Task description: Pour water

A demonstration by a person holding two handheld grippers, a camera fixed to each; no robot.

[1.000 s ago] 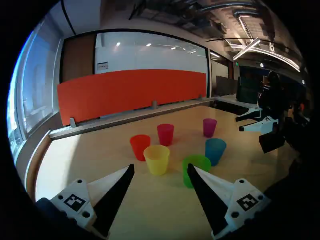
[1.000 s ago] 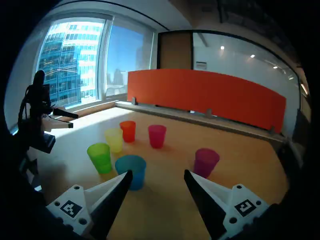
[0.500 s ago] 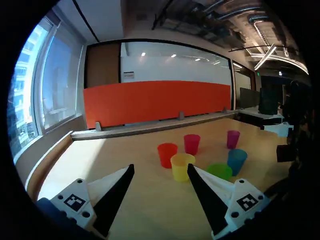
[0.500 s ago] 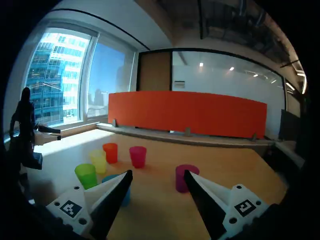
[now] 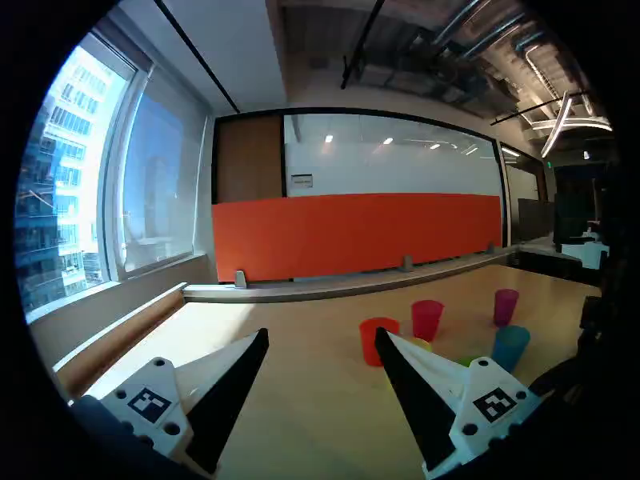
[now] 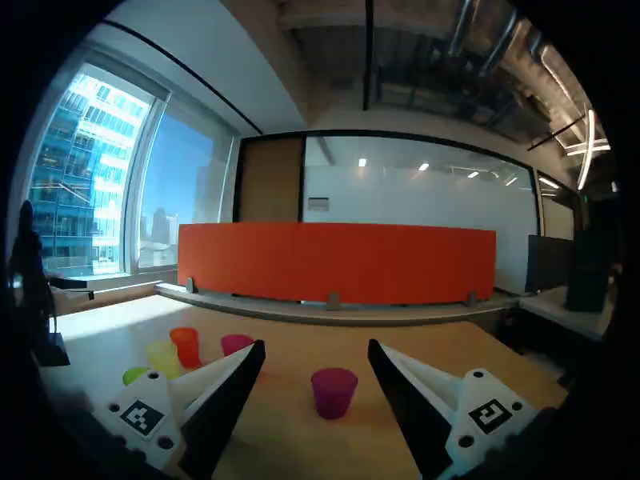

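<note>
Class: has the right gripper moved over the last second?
Yes. The right gripper has tilted upward: the orange partition sits lower in its view.

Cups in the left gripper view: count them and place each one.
6. Red cup leftmost; pink cup behind it; purple cup far right; blue cup nearer; yellow cup and green cup mostly hidden behind the left gripper. Others could be hidden.

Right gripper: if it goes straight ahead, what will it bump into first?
Probably the purple cup, straight ahead between its open fingers. Depth is unclear, though: the right gripper looks level and may pass just above the cup, on toward the orange panel.
</note>
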